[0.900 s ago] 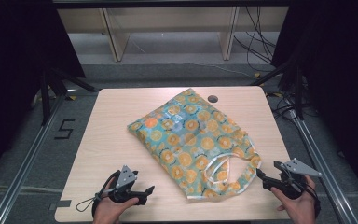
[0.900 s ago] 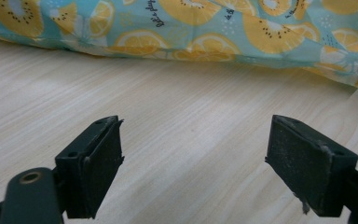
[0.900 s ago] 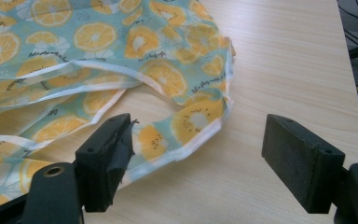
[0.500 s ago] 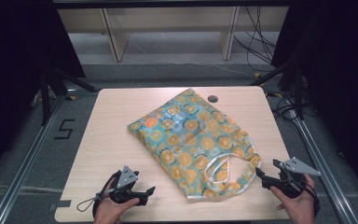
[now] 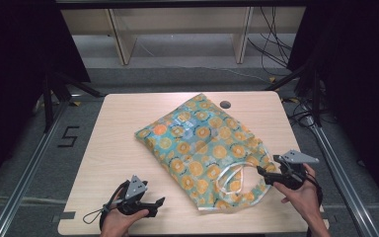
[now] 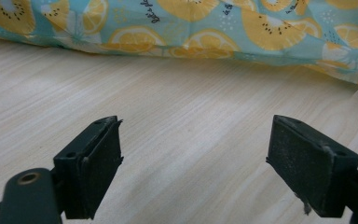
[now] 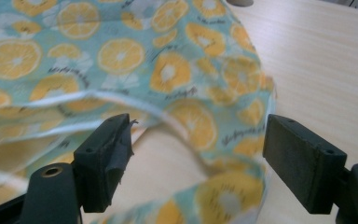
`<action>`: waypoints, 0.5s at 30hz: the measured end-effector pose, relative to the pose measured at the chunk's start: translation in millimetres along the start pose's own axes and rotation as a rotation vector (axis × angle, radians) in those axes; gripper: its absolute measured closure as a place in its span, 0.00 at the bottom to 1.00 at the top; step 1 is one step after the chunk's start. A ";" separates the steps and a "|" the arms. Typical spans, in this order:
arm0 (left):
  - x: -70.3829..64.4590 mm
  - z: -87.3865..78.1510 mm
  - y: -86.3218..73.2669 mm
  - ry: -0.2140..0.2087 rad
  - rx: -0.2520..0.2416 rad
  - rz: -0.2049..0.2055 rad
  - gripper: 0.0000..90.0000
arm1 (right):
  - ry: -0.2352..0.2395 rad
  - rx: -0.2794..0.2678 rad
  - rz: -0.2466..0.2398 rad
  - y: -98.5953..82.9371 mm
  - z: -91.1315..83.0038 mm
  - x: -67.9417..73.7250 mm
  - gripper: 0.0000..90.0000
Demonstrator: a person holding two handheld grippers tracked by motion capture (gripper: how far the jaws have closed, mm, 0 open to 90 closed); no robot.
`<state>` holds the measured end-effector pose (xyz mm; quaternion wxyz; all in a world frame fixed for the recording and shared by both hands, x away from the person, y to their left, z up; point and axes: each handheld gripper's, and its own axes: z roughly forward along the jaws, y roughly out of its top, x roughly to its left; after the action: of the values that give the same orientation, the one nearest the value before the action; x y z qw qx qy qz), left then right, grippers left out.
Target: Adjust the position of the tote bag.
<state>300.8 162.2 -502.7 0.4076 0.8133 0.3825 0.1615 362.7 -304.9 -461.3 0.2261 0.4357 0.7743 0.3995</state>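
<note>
Though near, bag point(image 5: 205, 148) just ahead of open right hand-held gripper point(image 5: 262, 174).

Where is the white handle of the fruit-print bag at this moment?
In the high view, the white handle lies on the bag at its near right corner, just left of the right tool, whose jaws stand open.

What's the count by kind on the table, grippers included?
Fruit-print tote bag: 1
Handheld grippers: 2, left gripper and right gripper, both open
Total: 3
</note>
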 end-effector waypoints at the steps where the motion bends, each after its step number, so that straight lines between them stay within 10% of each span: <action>1: 0.2 -0.3 -0.1 0.001 -0.001 0.003 0.18 | -0.007 0.013 0.041 4.6 3.1 0.2 0.28; 15: 2.6 -1.5 0.1 0.016 -0.015 0.017 0.18 | -0.080 0.183 -0.014 37.6 83.3 -52.8 0.49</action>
<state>301.7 164.9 -501.9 0.4090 0.8124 0.3774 0.1742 466.8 -303.6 -478.7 0.2191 0.4646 0.8009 0.3077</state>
